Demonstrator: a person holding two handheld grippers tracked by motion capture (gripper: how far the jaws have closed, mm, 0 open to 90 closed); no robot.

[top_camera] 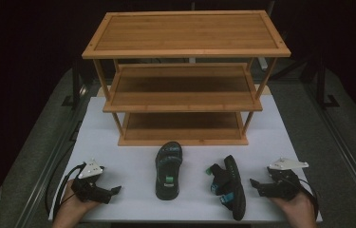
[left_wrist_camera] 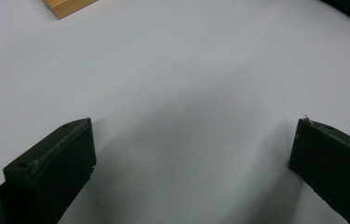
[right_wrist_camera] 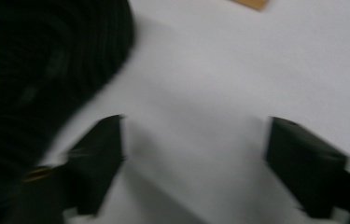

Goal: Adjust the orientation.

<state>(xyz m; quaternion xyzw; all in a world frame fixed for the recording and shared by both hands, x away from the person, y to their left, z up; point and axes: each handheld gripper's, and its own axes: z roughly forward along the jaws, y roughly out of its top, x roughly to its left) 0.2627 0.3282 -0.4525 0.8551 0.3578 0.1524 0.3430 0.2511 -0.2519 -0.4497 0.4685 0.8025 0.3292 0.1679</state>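
Observation:
Two black sandals with teal trim lie on the white table top [top_camera: 133,156]. One sandal [top_camera: 168,169] rests flat, sole down, near the middle. The other sandal [top_camera: 229,187] is tipped on its edge to the right of it. My left gripper [top_camera: 116,190] sits at the front left, pointing right, a hand's width from the flat sandal. In the left gripper view the left gripper [left_wrist_camera: 191,125] stands open over bare white surface. My right gripper [top_camera: 253,183] points left, close to the tipped sandal's sole [right_wrist_camera: 46,70]. The right gripper [right_wrist_camera: 193,122] is open too, with nothing between the jaws.
A three-tier wooden rack [top_camera: 185,80] stands at the back of the table, its bottom shelf [top_camera: 182,135] just behind the sandals. Its corner [left_wrist_camera: 67,5] peeks in at the top of the left gripper view. Dark floor and metal rails [top_camera: 47,161] flank the table.

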